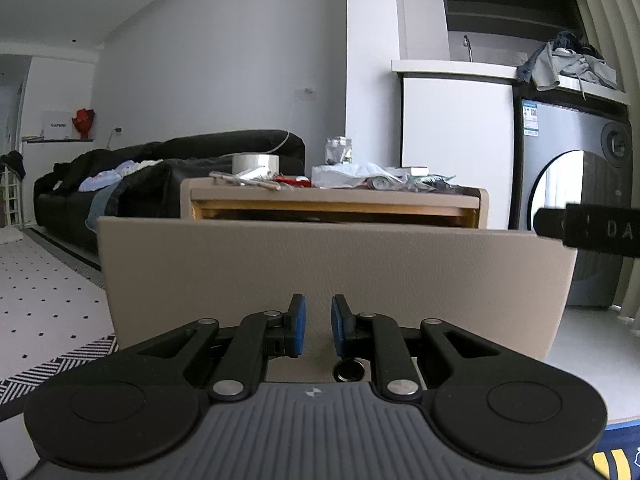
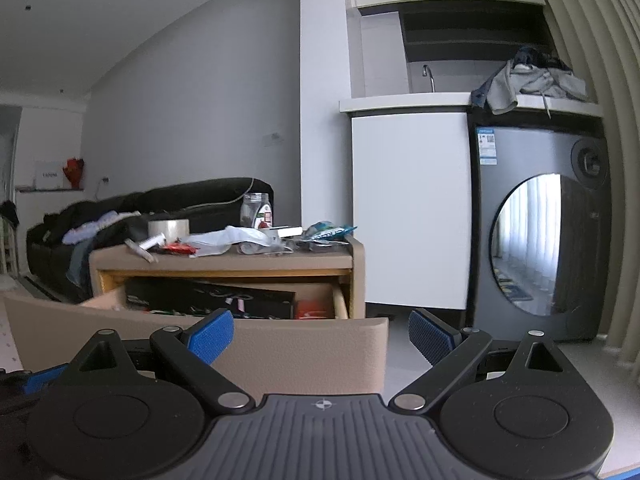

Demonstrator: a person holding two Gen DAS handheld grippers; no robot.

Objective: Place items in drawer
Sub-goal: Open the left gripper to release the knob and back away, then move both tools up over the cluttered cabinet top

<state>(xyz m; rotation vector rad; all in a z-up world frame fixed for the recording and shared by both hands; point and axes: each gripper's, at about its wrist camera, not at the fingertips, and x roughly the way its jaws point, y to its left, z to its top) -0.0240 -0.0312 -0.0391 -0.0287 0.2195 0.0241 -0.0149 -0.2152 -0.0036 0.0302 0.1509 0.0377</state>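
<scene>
The beige drawer (image 1: 320, 276) of a low cabinet (image 1: 332, 197) is pulled out, its front panel facing me. My left gripper (image 1: 318, 328) sits close before that panel, its blue pads almost together with nothing between them. My right gripper (image 2: 320, 334) stands wide open at the panel's (image 2: 304, 356) right end, holding nothing. Inside the drawer lie a black box (image 2: 208, 297) and a red item (image 2: 310, 309). On the cabinet top (image 2: 224, 265) are a tape roll (image 2: 168, 227), a glass jar (image 2: 256, 210), white plastic bags (image 2: 228, 240), a red packet (image 2: 176, 247) and a blue-green packet (image 2: 328, 231).
A dark sofa (image 1: 160, 168) with clothes stands behind the cabinet on the left. A washing machine (image 2: 540, 240) and a white counter unit (image 2: 412, 208) are on the right. A patterned rug (image 1: 60, 360) lies on the floor at the left.
</scene>
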